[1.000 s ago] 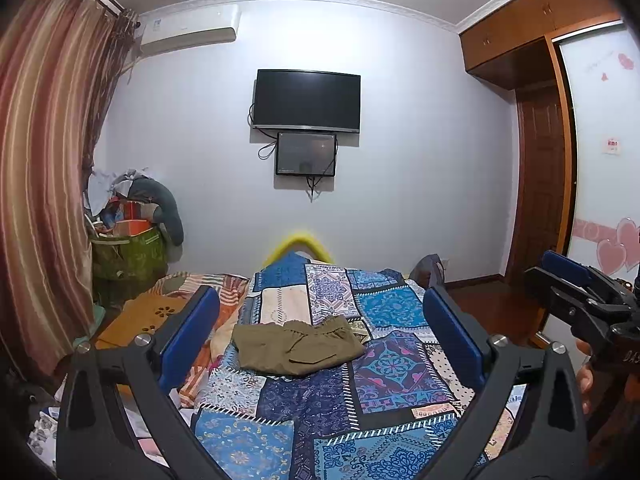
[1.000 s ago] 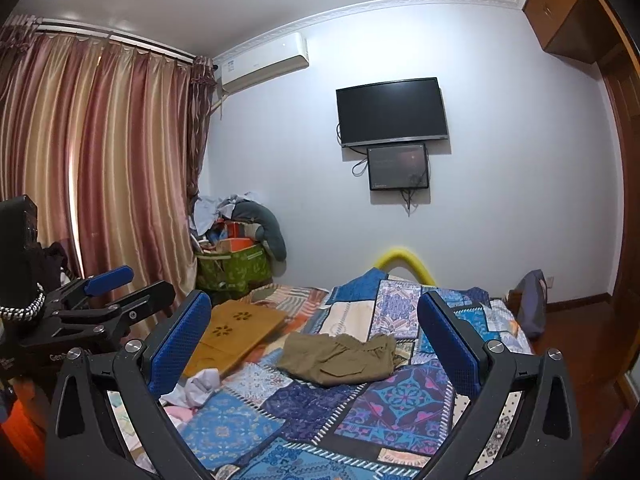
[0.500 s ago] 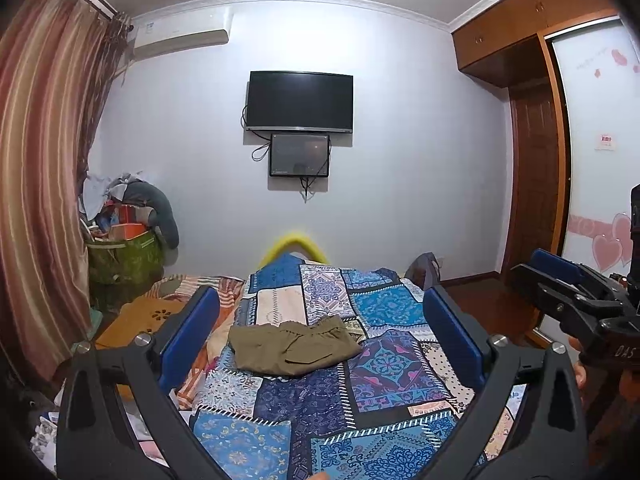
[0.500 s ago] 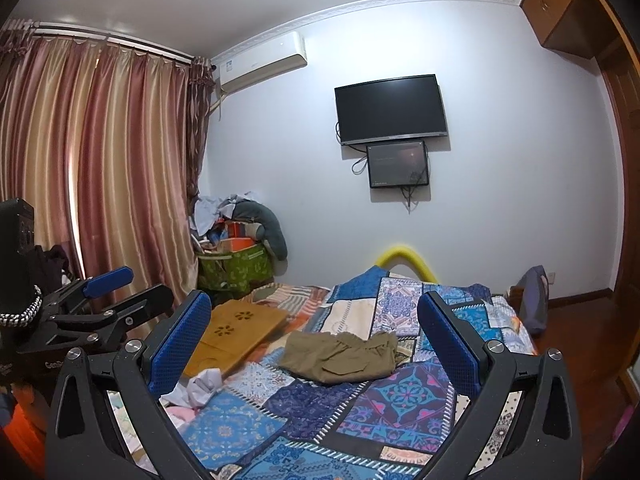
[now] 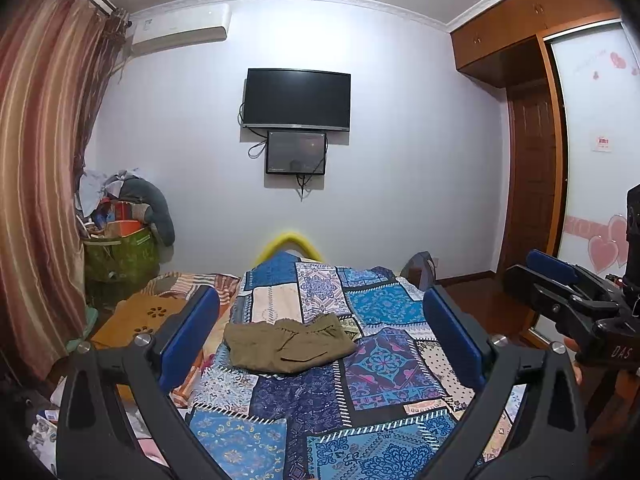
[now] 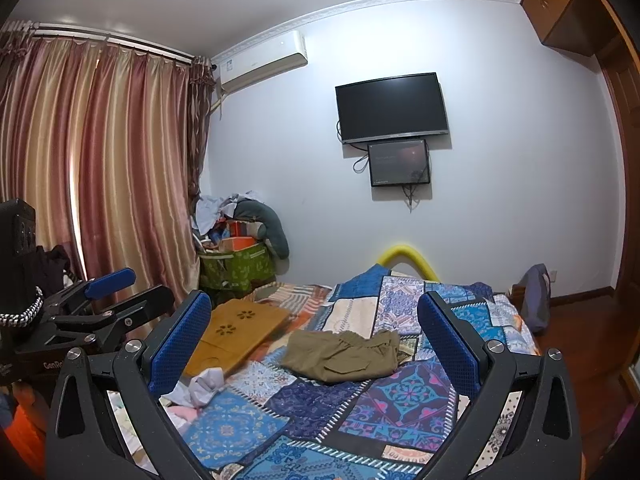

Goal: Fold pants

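**Pants in a small bundle on the bed, both claws held back**

Left wrist view: The olive pants [image 5: 289, 345] lie in the middle of the frame, on the patchwork quilt [image 5: 384, 364]. They make a short, thick bundle with a wrinkly top edge. The left gripper [image 5: 320, 344] hangs well apart from them, and its blue fingers [image 5: 188, 336] are spread wide with nothing between them. At the right edge of the frame the right gripper [image 5: 560, 284] floats off the side of the bed.

This could be pants folded up and left a bit messy, or pants dropped in a heap that need folding. I cannot tell which. To fold well, each claw should pinch only the cloth it means to lift, not the quilt under it, and the edges should line up flat.

At the left of the frame a green bag [image 5: 120, 258] stands by the curtain. It is stuffed with boxes and clothes that pile over its top.

Right wrist view: The pants [image 6: 344, 354] sit in the lower middle of the frame, and a pocket flap shows on top. The right gripper [image 6: 316, 340] is wide apart too, and holds nothing. The left gripper [image 6: 108, 300] is at the left edge. A flat wooden board [image 6: 236, 332] lies left of the pants, near them. The green bag [image 6: 236, 266] is in the corner behind, full and heaped.
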The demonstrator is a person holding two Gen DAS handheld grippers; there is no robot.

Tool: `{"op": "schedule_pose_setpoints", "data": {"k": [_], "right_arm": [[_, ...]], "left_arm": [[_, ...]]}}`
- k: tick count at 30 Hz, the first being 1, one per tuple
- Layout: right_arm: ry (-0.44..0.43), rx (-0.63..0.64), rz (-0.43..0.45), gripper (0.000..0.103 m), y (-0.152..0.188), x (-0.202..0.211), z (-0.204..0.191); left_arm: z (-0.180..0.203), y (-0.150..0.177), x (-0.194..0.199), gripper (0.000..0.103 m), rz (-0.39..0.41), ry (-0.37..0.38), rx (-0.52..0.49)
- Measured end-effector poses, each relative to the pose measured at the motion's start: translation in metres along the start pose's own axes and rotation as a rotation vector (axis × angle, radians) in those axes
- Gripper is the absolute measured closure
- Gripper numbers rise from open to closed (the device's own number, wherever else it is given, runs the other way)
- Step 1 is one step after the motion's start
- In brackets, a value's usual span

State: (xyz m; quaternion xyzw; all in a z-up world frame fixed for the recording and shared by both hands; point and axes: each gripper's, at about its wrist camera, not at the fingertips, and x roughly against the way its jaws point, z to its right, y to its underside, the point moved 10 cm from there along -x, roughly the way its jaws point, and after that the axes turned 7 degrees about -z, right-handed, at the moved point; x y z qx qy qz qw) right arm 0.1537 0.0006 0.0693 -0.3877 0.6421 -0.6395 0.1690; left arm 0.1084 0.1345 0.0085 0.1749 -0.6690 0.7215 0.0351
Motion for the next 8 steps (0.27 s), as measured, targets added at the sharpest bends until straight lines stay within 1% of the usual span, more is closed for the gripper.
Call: {"op": "schedule_pose_setpoints", "data": {"k": [8], "right_arm": [[-0.001, -0.006, -0.007, 0.000, 0.0014, -0.0013, 0.0025]], "left_arm": [[-0.0001, 0.0017, -0.0028, 0.000, -0.011, 0.004, 0.001]]}}
